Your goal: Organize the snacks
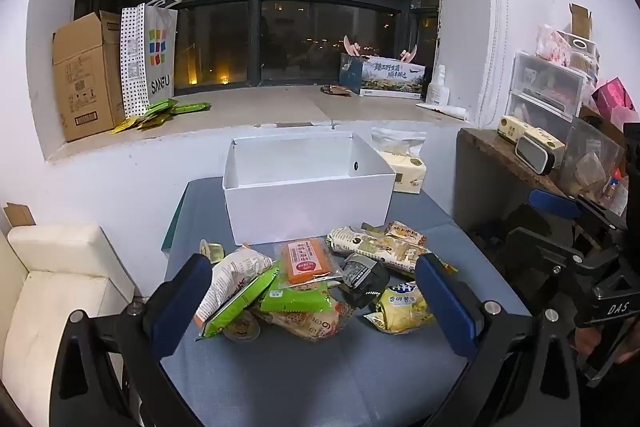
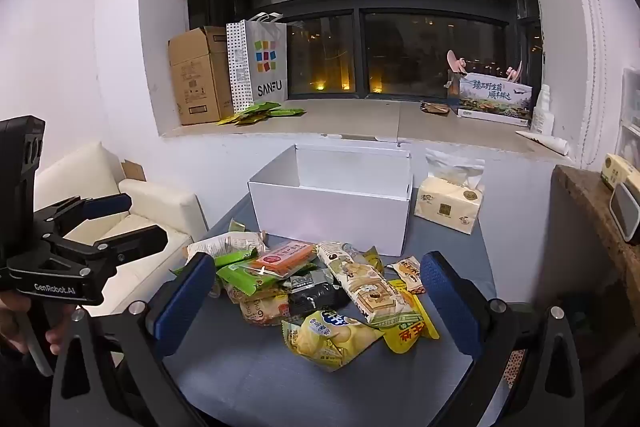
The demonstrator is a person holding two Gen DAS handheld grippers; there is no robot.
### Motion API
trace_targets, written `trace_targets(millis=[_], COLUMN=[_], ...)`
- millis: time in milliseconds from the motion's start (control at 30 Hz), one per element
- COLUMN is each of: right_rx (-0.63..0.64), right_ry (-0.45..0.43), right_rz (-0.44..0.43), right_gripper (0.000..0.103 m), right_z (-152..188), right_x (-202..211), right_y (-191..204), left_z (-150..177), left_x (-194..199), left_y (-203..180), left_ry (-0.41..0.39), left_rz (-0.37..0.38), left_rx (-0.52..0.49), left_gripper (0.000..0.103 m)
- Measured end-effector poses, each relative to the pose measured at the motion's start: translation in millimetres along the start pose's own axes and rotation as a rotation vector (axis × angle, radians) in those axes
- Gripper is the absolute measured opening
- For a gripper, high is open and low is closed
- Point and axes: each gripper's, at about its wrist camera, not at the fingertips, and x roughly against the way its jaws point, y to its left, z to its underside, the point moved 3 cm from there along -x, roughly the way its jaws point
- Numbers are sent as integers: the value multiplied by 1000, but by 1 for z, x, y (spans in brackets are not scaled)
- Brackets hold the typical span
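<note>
A pile of snack packets [image 1: 308,283] lies on the blue-grey table [image 1: 320,379], in front of an open white box [image 1: 308,207] that shows no contents. The pile holds an orange packet [image 1: 306,261], green packets [image 1: 296,297], a black packet [image 1: 362,277] and a yellow chip bag [image 1: 400,307]. My left gripper [image 1: 314,299] is open and empty, above the near side of the pile. In the right wrist view the pile [image 2: 320,291], the box [image 2: 332,211] and the yellow chip bag [image 2: 330,339] show. My right gripper [image 2: 318,301] is open and empty over the pile.
A tissue pack [image 2: 450,205] stands right of the box. A white sofa [image 1: 52,291] is left of the table, a cluttered wooden shelf [image 1: 520,155] on the right. The window sill [image 1: 256,107] holds a cardboard box [image 1: 86,75], a shopping bag [image 1: 154,55] and green packets [image 1: 168,109].
</note>
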Motion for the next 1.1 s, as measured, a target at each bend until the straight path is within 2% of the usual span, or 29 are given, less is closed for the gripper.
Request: trace_targets(millis=[67, 1100], right_rx=[-3, -3], right_ry=[0, 10], right_rz=[-4, -6], right_gripper=[103, 103], right_z=[-1, 0], right_x=[1, 2], right_y=[1, 3], left_z=[4, 5], left_x=[3, 1], left_y=[-4, -4], left_ry=[-19, 0], left_rz=[-2, 7], left_rx=[-14, -17], left_gripper=[103, 103])
